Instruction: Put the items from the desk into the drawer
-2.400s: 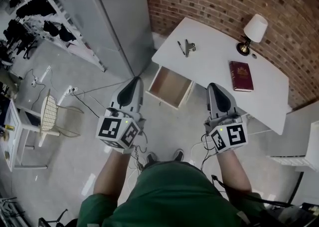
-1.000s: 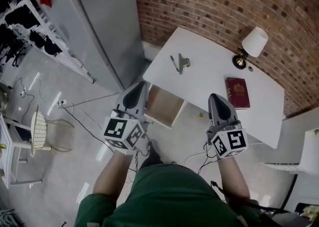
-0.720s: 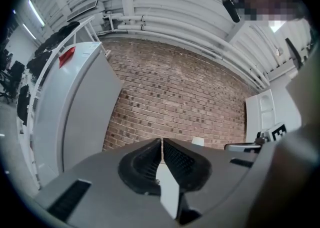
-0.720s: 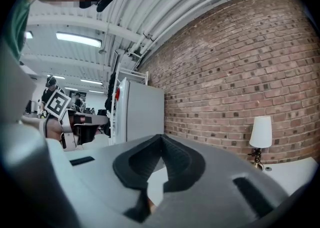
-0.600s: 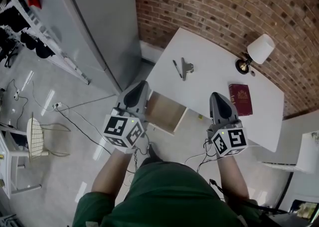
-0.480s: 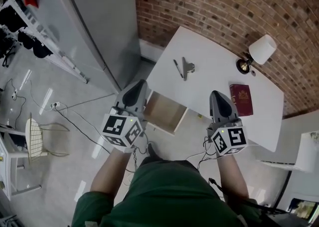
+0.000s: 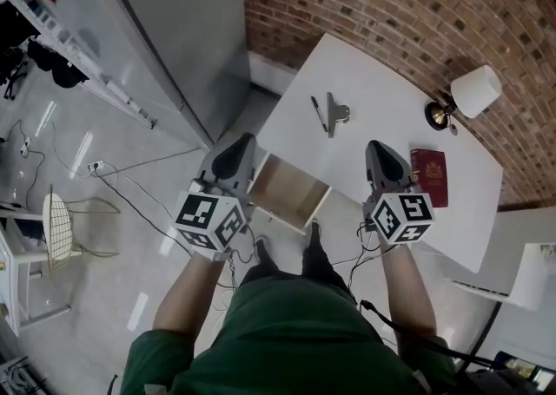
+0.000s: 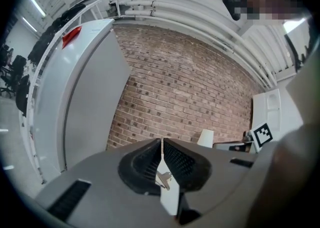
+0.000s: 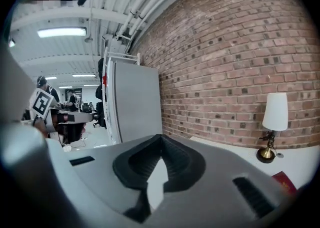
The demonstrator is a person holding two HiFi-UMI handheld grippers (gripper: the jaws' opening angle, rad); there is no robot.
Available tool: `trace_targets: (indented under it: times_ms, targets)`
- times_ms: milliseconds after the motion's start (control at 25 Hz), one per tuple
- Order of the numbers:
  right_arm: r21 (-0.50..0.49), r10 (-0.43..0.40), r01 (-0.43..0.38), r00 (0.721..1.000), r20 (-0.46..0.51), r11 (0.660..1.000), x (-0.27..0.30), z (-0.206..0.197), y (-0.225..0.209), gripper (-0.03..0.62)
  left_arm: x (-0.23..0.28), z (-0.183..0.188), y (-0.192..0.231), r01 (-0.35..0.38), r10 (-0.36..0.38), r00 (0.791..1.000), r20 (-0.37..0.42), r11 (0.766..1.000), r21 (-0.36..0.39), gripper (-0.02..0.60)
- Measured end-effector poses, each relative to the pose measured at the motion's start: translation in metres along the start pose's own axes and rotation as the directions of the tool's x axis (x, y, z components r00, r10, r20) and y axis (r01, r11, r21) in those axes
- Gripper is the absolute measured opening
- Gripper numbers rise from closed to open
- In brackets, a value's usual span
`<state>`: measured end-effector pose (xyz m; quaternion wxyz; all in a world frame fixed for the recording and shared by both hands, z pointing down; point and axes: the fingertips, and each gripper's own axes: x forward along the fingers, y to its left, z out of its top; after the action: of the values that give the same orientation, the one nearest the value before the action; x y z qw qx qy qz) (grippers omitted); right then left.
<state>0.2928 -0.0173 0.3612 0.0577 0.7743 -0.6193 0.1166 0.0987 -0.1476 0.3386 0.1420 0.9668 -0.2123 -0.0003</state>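
The white desk [image 7: 373, 115] stands against the brick wall [image 7: 391, 3]. Its open drawer [image 7: 291, 194] sticks out at the near left edge, with bare floor [image 7: 156, 202] to the left. Both arms reach forward, side by side. The left gripper [image 7: 241, 141] is just left of the drawer. The right gripper [image 7: 379, 148] is at the desk's near edge. Both have their jaws pressed together, holding nothing. The red book [image 7: 429, 178] lies on the right of the desk. The clip [image 7: 335, 111] and pen [image 7: 318, 114] lie on its left.

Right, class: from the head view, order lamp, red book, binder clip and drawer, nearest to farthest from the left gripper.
1. Drawer, open, beside left gripper.
2. Binder clip, desk's left.
3. Red book, desk's right.
4. Lamp, far right.
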Motion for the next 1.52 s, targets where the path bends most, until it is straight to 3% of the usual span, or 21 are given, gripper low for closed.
trace_targets:
  times_ms: [240,440,560,760,960,1320,1520]
  targets:
    - [0.075,0.07,-0.063,0.994,-0.087,0.995,0.042,-0.031,-0.038,0.02,0.014,-0.006,0.0,-0.095,0.095,0.995,0.0,0.995,-0.006,0.014]
    - [0.053,0.128,-0.121,0.98,-0.154,0.991,0.092,-0.06,-0.067,0.018,0.023,-0.005,-0.001,-0.212,0.212,0.977,0.007,0.977,0.015,0.014]
    - [0.095,0.17,-0.152,0.961,-0.22,0.984,0.119,-0.084,-0.08,0.022,0.027,-0.013,-0.004,-0.261,0.261,0.965,-0.009,0.965,0.01,0.014]
    - [0.18,0.247,-0.199,0.919,-0.307,0.963,0.154,-0.122,-0.087,0.044,0.023,-0.028,-0.001,-0.348,0.348,0.937,-0.026,0.937,-0.011,0.014]
    - [0.153,0.305,-0.265,0.865,-0.399,0.952,0.186,-0.158,-0.084,0.049,0.013,-0.039,0.002,-0.432,0.432,0.902,-0.031,0.901,-0.022,0.014]
    - [0.034,0.275,-0.316,0.763,-0.585,0.948,0.239,-0.227,-0.074,0.08,-0.019,-0.059,0.009,-0.548,0.546,0.836,-0.047,0.836,-0.041,0.014]
    - [-0.015,0.238,-0.327,0.716,-0.656,0.945,0.264,-0.255,-0.07,0.081,-0.045,-0.077,0.013,-0.609,0.603,0.793,-0.084,0.788,-0.091,0.014]
